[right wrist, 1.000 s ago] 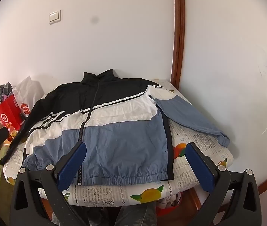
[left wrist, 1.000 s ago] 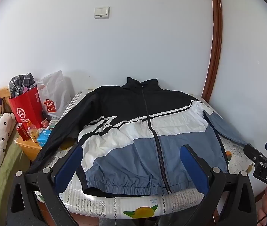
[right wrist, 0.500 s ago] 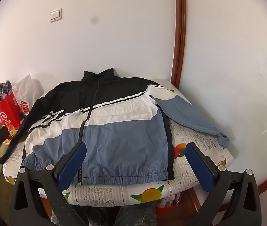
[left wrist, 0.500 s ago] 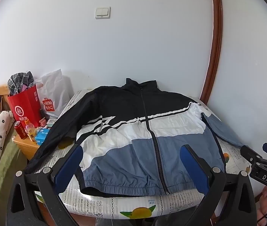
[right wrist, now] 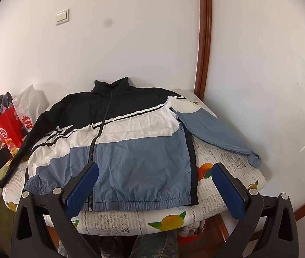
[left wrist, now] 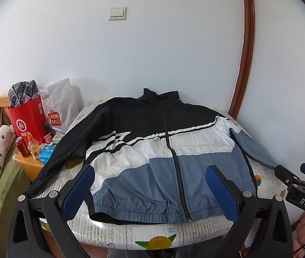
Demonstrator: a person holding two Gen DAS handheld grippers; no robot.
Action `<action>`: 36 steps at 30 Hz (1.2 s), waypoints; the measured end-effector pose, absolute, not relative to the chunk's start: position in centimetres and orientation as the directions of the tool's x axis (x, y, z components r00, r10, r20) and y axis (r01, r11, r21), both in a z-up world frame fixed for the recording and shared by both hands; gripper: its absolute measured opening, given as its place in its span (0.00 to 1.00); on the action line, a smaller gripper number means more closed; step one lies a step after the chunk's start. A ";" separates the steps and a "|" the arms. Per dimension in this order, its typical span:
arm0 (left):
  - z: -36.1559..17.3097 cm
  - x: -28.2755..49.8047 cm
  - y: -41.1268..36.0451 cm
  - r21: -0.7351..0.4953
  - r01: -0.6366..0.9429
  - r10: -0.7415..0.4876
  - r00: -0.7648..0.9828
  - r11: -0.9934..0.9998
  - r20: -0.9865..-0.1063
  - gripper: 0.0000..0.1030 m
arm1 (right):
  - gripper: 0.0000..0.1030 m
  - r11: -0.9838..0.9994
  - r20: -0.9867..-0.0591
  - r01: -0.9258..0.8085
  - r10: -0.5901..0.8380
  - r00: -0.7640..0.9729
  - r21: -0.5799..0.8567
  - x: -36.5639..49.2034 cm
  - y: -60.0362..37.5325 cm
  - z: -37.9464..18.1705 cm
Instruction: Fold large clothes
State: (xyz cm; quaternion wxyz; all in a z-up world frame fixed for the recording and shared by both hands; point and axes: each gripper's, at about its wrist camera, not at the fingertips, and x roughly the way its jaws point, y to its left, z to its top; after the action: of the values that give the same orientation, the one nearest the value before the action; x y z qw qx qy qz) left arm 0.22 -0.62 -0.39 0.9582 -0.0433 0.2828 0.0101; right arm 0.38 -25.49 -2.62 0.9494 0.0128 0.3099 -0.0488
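Nearest to the cameras, the left gripper (left wrist: pixel 150 190) and the right gripper (right wrist: pixel 155 190) both hang in the air in front of the near edge of the table (right wrist: pixel 131 217), with their blue pads spread wide and nothing between them. The right gripper also shows at the right edge of the left view, and a part of the left one at the left edge of the right view.

The jacket (right wrist: pixel 118 148) lies flat on the table with its front up and the zipper closed, the hem at the near edge and the collar at the far side by the wall. It has a blue-grey lower part, a white middle and a black top. Its blue sleeve (right wrist: pixel 214 133) is spread out to the right on the fruit-printed cloth, and its black sleeve (left wrist: pixel 53 157) runs down along the left edge.

Farther to the left, on a small wooden stand (left wrist: pixel 28 165), there are a red can (left wrist: pixel 22 147), a bottle (left wrist: pixel 34 148) and a blue box (left wrist: pixel 46 153). Behind them stands a red paper bag (left wrist: pixel 28 120) with checked fabric (left wrist: pixel 22 90) stuffed in it, perhaps clothing. A white plastic bag (left wrist: pixel 60 105) leans on the wall; I cannot see what is in it.

Compared with one second ago, the left camera sits a little lower and more to the left, and the jacket did not move.
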 end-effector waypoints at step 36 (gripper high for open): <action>0.0 -0.4 -0.1 -0.060 -0.064 0.023 0.851 0.996 -0.524 1.00 | 1.00 0.995 -0.584 0.102 -0.075 0.809 0.013 0.0 -25.8 -2.4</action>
State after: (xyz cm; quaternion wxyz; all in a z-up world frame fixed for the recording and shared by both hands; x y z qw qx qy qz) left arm -0.37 -0.13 -0.01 0.9614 -0.0376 0.2717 0.0225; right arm -0.04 -25.80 -2.42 0.9507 0.0217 0.3059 -0.0465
